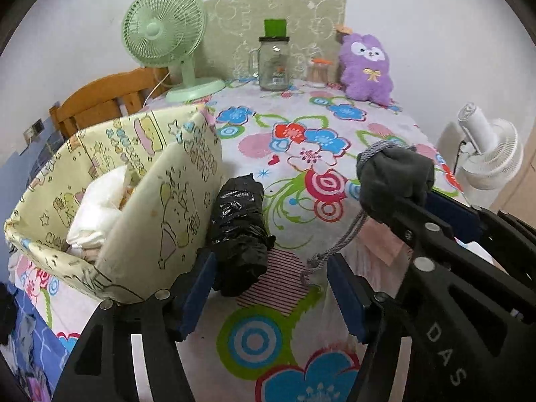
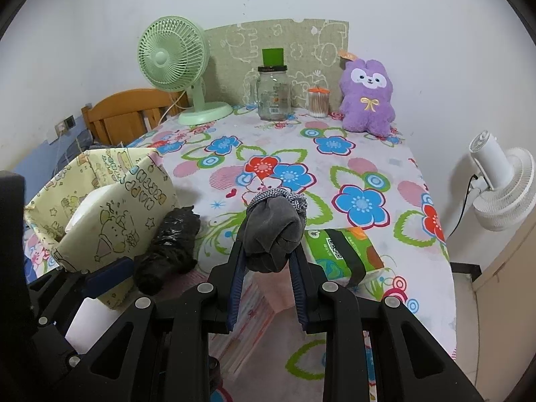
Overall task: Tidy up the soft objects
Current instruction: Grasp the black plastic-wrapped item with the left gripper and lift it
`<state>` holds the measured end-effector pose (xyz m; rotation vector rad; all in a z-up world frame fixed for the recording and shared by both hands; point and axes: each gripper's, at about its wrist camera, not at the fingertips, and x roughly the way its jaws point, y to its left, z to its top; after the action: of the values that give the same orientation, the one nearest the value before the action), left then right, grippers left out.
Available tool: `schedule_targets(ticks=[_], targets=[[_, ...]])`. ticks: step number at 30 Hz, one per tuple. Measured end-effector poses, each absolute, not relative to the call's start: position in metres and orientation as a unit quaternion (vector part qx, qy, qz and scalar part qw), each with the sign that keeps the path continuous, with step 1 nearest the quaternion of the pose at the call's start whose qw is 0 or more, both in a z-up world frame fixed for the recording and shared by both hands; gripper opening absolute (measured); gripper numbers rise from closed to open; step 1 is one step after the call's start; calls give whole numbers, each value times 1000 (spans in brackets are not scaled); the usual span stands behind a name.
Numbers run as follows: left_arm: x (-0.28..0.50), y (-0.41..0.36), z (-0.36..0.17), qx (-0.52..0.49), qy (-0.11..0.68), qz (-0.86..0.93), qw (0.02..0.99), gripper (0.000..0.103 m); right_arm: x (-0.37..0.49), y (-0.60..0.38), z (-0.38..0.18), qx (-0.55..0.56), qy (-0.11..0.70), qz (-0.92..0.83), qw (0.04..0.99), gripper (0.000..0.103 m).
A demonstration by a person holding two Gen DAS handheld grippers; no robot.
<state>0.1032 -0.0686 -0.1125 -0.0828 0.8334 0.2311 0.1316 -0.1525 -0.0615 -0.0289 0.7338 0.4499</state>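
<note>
My right gripper [image 2: 268,251] is shut on a dark grey cloth bundle [image 2: 273,231] tied with a grey cord, held above the table; it also shows in the left wrist view [image 1: 395,184], the cord dangling. My left gripper [image 1: 271,288] is open, its fingers either side of a black plastic bag roll [image 1: 239,231] lying beside a yellow fabric basket [image 1: 167,207]. The roll [image 2: 167,251] and basket [image 2: 114,221] also show at the left of the right wrist view. White soft items [image 1: 97,207] lie inside the basket. A purple plush toy [image 2: 366,97] sits at the far edge.
On the flowered tablecloth [image 2: 335,174] stand a green fan [image 2: 177,63], a glass jar [image 2: 273,95] and a cotton swab pot [image 2: 318,102] at the back. A green tissue pack [image 2: 341,251] and a pink striped cloth [image 1: 278,278] lie near. A white fan [image 2: 502,187] stands off the right edge.
</note>
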Motion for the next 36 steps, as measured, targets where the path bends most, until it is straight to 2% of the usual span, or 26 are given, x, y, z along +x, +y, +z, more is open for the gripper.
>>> schedule_targets(ticks=[2,7,9,15,21,36], targets=[[108,-67,-118,-46,410,120,903,69,135,-153,-65,-12,359,218,907,30],[116,-64,-128,-47,425,137,893,46,140,-149,-73,-15,369,219,903,30],[117,-63,-129,-44,423,142,894,31,140,-148,-75,-15,371,221,902,30],[113,-62,-127,-28,415,133,900,16,138,-144,-77,-11,375,224,899,30],[107,-61,-124,-27,414,113,903,12,133,-144,-75,-8,377,215,901,30],[81,-73,-98,-8,400,52,915,11,99,-160,-52,11,362,172,916,30]])
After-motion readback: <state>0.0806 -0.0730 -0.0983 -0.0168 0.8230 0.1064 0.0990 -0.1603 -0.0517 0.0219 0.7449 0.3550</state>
